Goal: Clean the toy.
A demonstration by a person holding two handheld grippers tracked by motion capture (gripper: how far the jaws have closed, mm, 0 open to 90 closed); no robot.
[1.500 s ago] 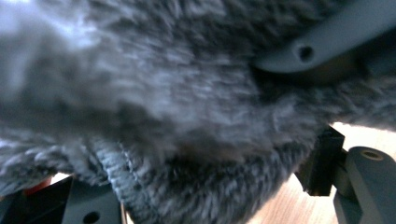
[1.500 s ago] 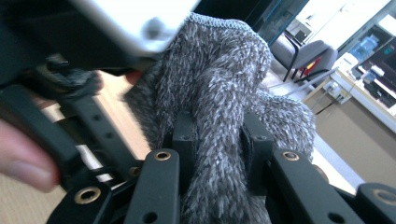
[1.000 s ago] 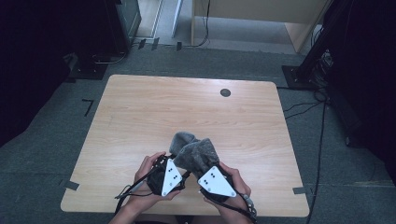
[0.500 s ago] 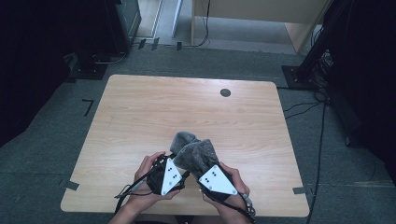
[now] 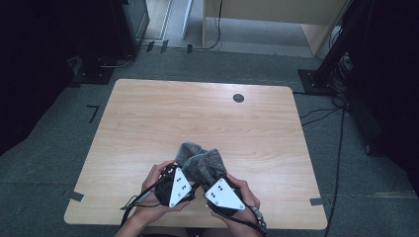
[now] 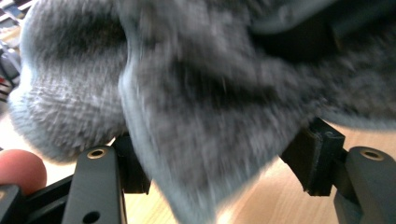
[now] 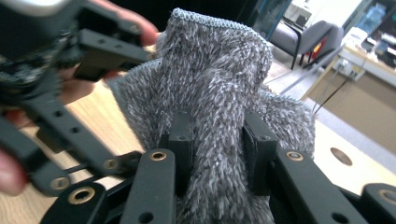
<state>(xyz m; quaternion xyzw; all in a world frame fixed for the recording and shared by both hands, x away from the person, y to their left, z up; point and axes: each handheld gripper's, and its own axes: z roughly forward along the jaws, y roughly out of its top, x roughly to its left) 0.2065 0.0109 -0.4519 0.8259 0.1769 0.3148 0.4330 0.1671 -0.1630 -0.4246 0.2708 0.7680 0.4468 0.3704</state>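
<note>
A grey fuzzy sock [image 5: 200, 160] lies bunched near the table's front edge, held up by both grippers. My left gripper [image 5: 184, 172] is shut on the sock, and in the left gripper view the sock [image 6: 201, 107] bulges between the jaws of that gripper [image 6: 224, 163]. My right gripper [image 5: 211, 177] is shut on a thick fold of it. In the right gripper view the pads [image 7: 182, 140] squeeze the sock [image 7: 215, 74], whose ribbed cuff points up. The left gripper [image 7: 93, 51] and a hand sit close at the upper left of that view.
The light wooden table [image 5: 197, 113] has a small black grommet [image 5: 238, 98] near its far edge. Grey carpet with tape marks surrounds it. Dark stands and cables [image 5: 341, 123] stand at the right. A grey chair [image 7: 303, 39] is far off.
</note>
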